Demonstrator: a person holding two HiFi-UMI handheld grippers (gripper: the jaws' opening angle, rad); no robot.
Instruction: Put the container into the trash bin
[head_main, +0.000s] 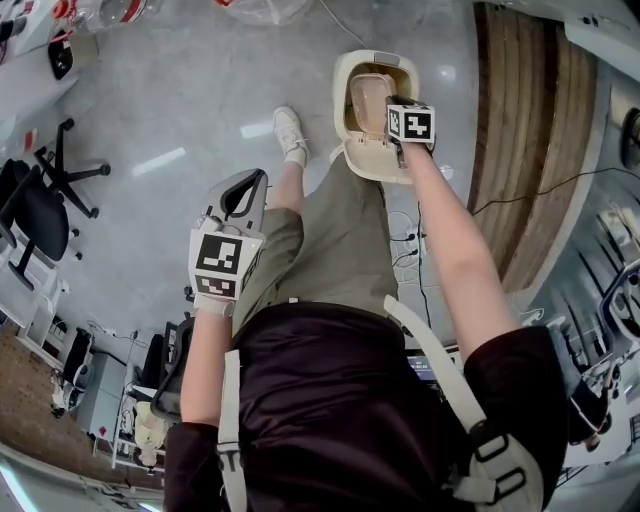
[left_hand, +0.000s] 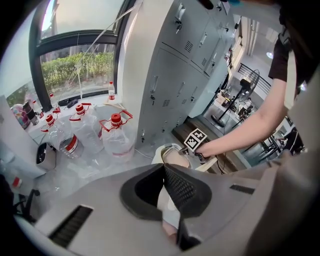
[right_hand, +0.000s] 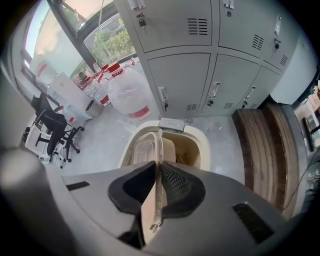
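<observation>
A clear plastic container (head_main: 366, 98) with a lid hangs on edge over the mouth of the cream trash bin (head_main: 349, 68) on the floor. My right gripper (head_main: 398, 118) is shut on the container's rim; in the right gripper view the container (right_hand: 146, 148) runs forward from the jaws of my right gripper (right_hand: 159, 169) down into the trash bin (right_hand: 203, 145). My left gripper (head_main: 243, 190) is held by the person's left thigh, away from the bin. In its own view my left gripper (left_hand: 164, 170) is shut with nothing between its pads, and the trash bin (left_hand: 159, 152) shows beyond.
Grey lockers (right_hand: 200, 75) stand behind the bin, with a wooden platform (head_main: 520, 130) and a cable (head_main: 540, 185) to its right. Large water bottles (left_hand: 116, 137) stand left of the lockers. An office chair (head_main: 45, 200) is far left. The person's shoe (head_main: 290, 130) is beside the bin.
</observation>
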